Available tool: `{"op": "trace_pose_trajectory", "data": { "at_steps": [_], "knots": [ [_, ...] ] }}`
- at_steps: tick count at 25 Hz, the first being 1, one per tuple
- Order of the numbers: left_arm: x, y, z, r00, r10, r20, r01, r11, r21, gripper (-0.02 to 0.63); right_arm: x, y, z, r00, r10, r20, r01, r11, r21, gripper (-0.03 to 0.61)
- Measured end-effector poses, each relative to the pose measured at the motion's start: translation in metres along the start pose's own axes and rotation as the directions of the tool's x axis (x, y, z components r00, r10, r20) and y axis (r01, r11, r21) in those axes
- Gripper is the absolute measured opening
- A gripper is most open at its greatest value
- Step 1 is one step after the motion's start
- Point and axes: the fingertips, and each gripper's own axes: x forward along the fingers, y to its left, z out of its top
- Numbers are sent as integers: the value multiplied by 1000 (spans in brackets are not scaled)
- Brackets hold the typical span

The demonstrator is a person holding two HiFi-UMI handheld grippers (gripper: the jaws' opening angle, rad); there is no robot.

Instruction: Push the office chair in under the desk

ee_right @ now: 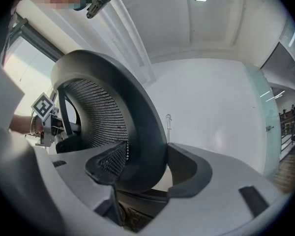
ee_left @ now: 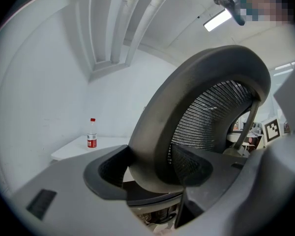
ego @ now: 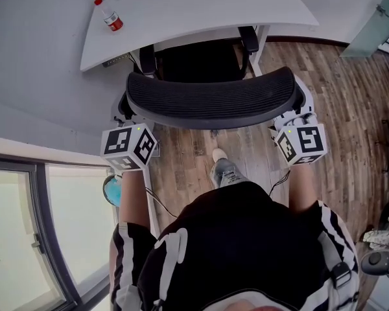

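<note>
At the curved white desk [ego: 181, 18], the black office chair [ego: 198, 62] stands with its seat and both armrests [ego: 249, 39] partly beneath the desktop edge, while its mesh backrest [ego: 211, 99] remains out over the wood floor [ego: 324, 89]. The left gripper [ego: 126, 112] clamps the backrest's left rim, which fills the gap between its wide-set jaws. The right gripper [ego: 299, 113] grips the opposite rim in the same way, with both pads against the frame. A red-capped bottle [ego: 110, 17] stands upright on the desk's left end, well apart from the chair.
</note>
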Motion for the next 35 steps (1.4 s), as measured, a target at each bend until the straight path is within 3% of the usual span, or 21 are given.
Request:
{"op": "trace_pose_trajectory", "data": {
  "at_steps": [35],
  "knots": [
    [92, 68, 10, 1000, 25, 15, -25, 1000, -15, 270, 116, -17, -5, 999, 27, -20, -27, 1000, -7, 256]
  ]
}}
